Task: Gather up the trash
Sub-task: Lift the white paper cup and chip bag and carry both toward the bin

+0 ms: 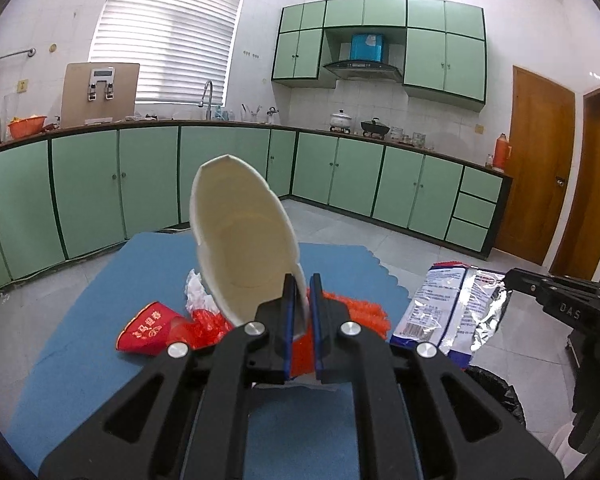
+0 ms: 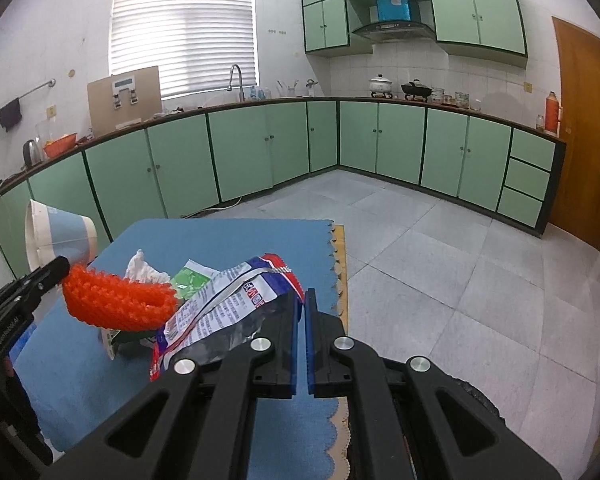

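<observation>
Left hand-held gripper [image 1: 302,308] clamps upright paper bowl [image 1: 242,240]; right hand-held gripper [image 2: 301,332] pinches snack bag [image 2: 224,312].

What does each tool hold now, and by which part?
The left tool is closed on the rim of the white paper bowl. The right tool is closed on the top edge of the foil snack bag.

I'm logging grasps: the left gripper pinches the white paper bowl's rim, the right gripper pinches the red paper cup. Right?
Not quite. The right gripper pinches the blue-and-silver foil snack bag, as the right wrist view shows. The left gripper does hold the white paper bowl.
</observation>
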`<state>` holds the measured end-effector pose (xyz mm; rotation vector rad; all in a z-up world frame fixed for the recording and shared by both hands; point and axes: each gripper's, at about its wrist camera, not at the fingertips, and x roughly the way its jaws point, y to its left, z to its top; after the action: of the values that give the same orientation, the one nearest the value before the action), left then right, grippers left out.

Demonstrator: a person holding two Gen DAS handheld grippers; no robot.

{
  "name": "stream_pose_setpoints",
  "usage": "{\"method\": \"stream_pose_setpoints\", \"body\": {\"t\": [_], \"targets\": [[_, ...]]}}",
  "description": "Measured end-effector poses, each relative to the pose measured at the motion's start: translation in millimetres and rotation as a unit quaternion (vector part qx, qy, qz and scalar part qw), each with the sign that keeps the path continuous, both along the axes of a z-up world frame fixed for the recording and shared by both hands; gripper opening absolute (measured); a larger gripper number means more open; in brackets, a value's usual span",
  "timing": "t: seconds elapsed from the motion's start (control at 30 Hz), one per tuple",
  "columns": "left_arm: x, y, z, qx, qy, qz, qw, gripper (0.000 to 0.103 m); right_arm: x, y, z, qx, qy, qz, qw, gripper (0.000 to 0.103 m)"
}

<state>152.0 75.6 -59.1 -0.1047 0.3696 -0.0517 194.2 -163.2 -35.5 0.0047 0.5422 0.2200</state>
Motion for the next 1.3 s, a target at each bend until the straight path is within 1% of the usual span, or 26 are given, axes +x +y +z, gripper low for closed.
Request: {"method": "stream_pose_setpoints", "body": {"t": [0.1, 0.17, 0.37, 0.43, 0.47, 0.5, 0.53, 0.6, 0.63, 0.67, 0.7, 0.73, 0.77, 0.8, 0.93, 1.13, 1.3], "targets": [[1.3, -1.0, -3.0, 0.003, 0.01, -0.007, 0.9999, 0.01, 0.5, 1.6, -0.3, -0.001, 0.002, 0.0, 1.0, 0.003], [0.6, -0.7, -8.2, 0.005, 0.017, -0.008, 0.9998, 0.01, 0.7, 1.7, -0.4, -0.002, 0.004, 0.001, 1.0, 0.003], [-8.3, 3.1, -36.3, 0.005, 0.055, -0.008, 0.9984, 0.011, -2.1, 5.9, -8.4, -0.009, 0.018, 0.009, 1.0, 0.003], [-10.9, 4.9, -41.3, 0.006, 0.062, -0.006, 0.998, 0.022, -3.6, 7.1, -11.5, -0.01, 0.022, 0.011, 1.0, 0.003], [-12.2, 5.9, -42.4, 0.006, 0.064, -0.004, 0.9979, 0.032, -4.3, 7.5, -12.6, -0.01, 0.024, 0.011, 1.0, 0.003], [-14.0, 7.5, -42.2, 0.006, 0.063, -0.002, 0.998, 0.038, -5.2, 7.9, -13.9, -0.01, 0.024, 0.011, 1.0, 0.003], [-15.6, 8.7, -41.3, 0.007, 0.061, -0.001, 0.9981, 0.038, -5.6, 8.2, -14.4, -0.01, 0.025, 0.011, 1.0, 0.003], [-17.3, 11.2, -39.4, 0.011, 0.058, 0.0, 0.9983, 0.036, -6.2, 8.7, -15.1, -0.01, 0.026, 0.012, 1.0, 0.003], [-16.3, 11.4, -38.4, 0.011, 0.059, -0.001, 0.9982, 0.033, -6.4, 9.0, -15.0, -0.01, 0.025, 0.013, 1.0, 0.003], [-15.4, 12.3, -39.1, 0.011, 0.062, -0.003, 0.998, 0.023, -7.1, 8.7, -15.5, -0.009, 0.025, 0.013, 1.0, 0.003], [-13.1, 13.4, -41.2, 0.01, 0.069, -0.004, 0.9975, 0.017, -7.9, 9.3, -15.1, -0.01, 0.024, 0.014, 1.0, 0.003], [-10.9, 14.6, -43.4, 0.008, 0.075, -0.005, 0.9972, 0.015, -8.8, 10.0, -14.7, -0.011, 0.023, 0.015, 1.0, 0.003], [-9.2, 14.4, -45.7, 0.004, 0.079, -0.005, 0.9968, 0.01, -9.6, 10.4, -14.3, -0.011, 0.023, 0.016, 1.0, 0.003], [-7.4, 15.4, -48.7, 0.001, 0.085, -0.005, 0.9964, 0.007, -9.4, 9.1, -13.6, -0.011, 0.022, 0.016, 1.0, 0.003], [-4.2, 14.8, -51.4, -0.002, 0.087, -0.005, 0.9962, 0.004, -12.0, 5.4, -11.0, -0.011, 0.018, 0.012, 1.0, 0.003], [-12.1, 9.3, -30.3, 0.005, 0.049, -0.011, 0.9987, 0.004, -17.5, -1.3, 2.7, -0.011, 0.0, 0.001, 1.0, 0.003], [-15.1, -14.7, -9.5, 0.011, 0.021, -0.04, 0.9989, 0.004, -24.8, -11.1, 14.5, -0.016, -0.017, -0.011, 1.0, 0.003]]}}
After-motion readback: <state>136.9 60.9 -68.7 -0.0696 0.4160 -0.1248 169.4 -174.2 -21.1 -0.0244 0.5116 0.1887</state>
